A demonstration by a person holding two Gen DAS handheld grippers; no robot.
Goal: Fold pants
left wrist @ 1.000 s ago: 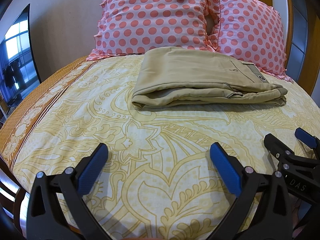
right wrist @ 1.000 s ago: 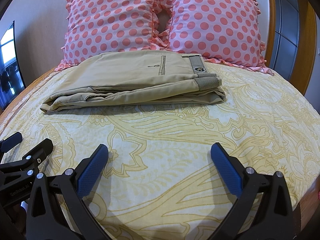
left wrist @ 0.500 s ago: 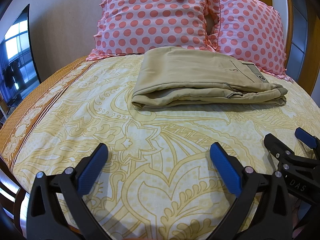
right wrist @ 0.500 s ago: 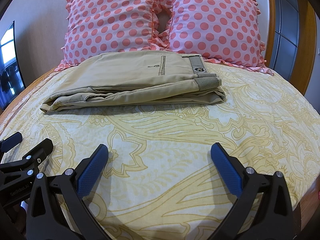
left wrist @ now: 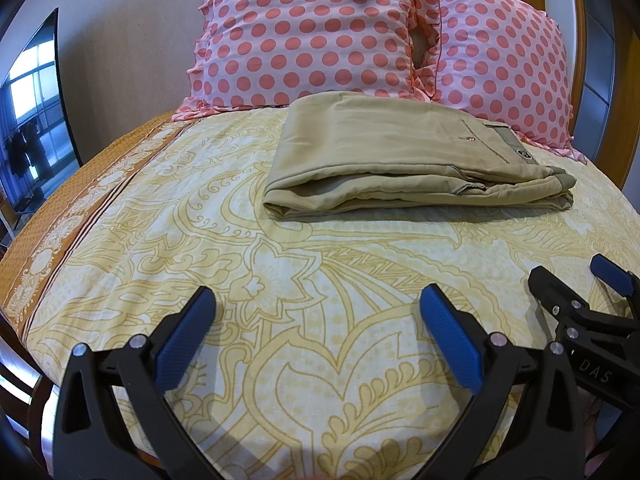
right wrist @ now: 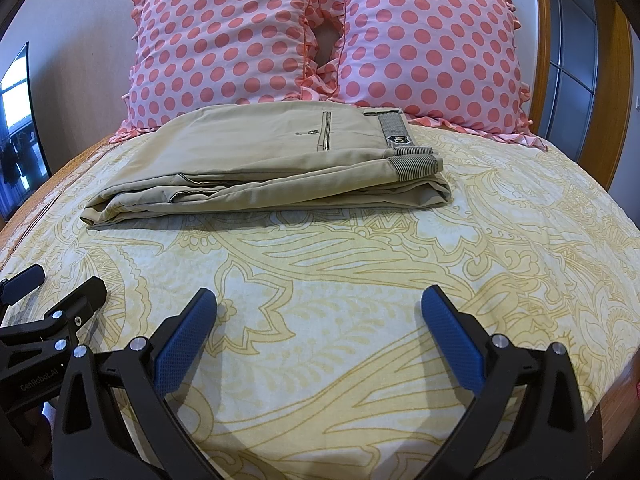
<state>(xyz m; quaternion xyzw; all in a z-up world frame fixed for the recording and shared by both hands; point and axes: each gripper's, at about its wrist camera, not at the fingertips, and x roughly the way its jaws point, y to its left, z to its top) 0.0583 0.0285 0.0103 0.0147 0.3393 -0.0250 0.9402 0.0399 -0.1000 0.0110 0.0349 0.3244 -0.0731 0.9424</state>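
Pants (right wrist: 276, 168), khaki, lie as a compact multi-layer bundle on the bed (right wrist: 500, 264), just in front of two polka-dot pillows (right wrist: 320, 40), waistband to the right. Folding appears complete; edges are stacked fairly evenly and no leg trails loose, so at most minor tidying is left. Left gripper (left wrist: 316, 320) and right gripper (right wrist: 318, 320) hover over bare bedspread near the foot, well apart from the bundle. Both sets of jaws stand wide, holding and touching nothing.
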